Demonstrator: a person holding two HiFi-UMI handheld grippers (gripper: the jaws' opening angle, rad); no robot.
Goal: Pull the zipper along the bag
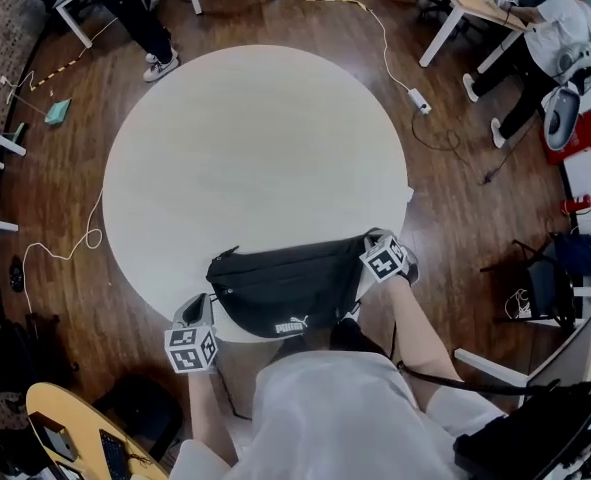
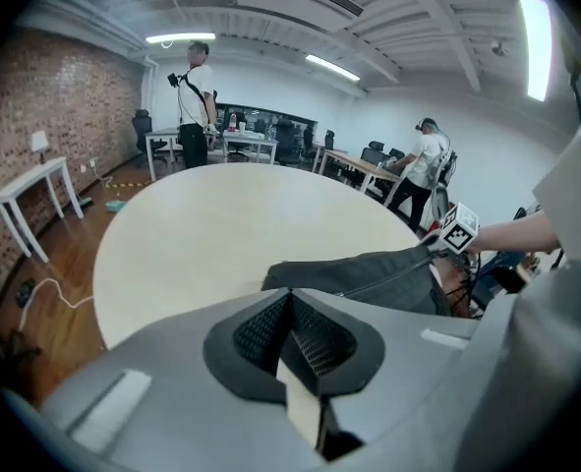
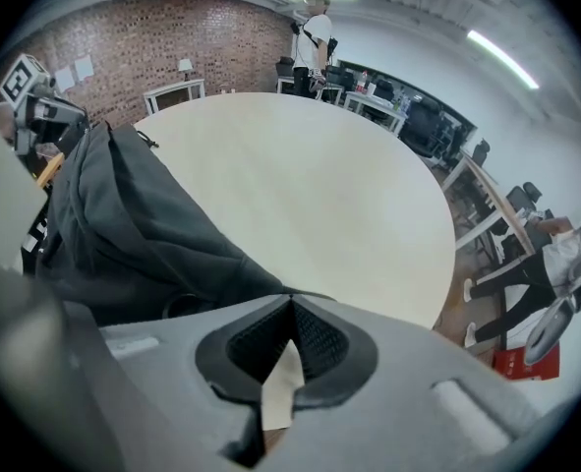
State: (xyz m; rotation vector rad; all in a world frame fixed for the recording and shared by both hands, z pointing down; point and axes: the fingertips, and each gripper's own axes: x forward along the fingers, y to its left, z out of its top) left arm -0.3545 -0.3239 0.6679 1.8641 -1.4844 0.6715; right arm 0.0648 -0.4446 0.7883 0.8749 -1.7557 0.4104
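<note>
A black waist bag [image 1: 285,288] lies at the near edge of the round white table [image 1: 255,148]. My left gripper [image 1: 192,313] hovers off the bag's left end, at the table's rim. In the left gripper view its jaws are shut with nothing between them [image 2: 290,301], and the bag [image 2: 369,278] lies ahead to the right. My right gripper [image 1: 378,245] sits at the bag's right end. Its jaws [image 3: 290,305] are shut, and the bag's fabric [image 3: 123,224] runs right up to the tips. Whether any fabric is pinched does not show.
A person [image 1: 140,8] stands beyond the table at the far left and another [image 1: 555,38] is at a desk at the far right. A cable and power strip [image 1: 418,100] lie on the wooden floor. A wooden desk [image 1: 65,428] is near my left.
</note>
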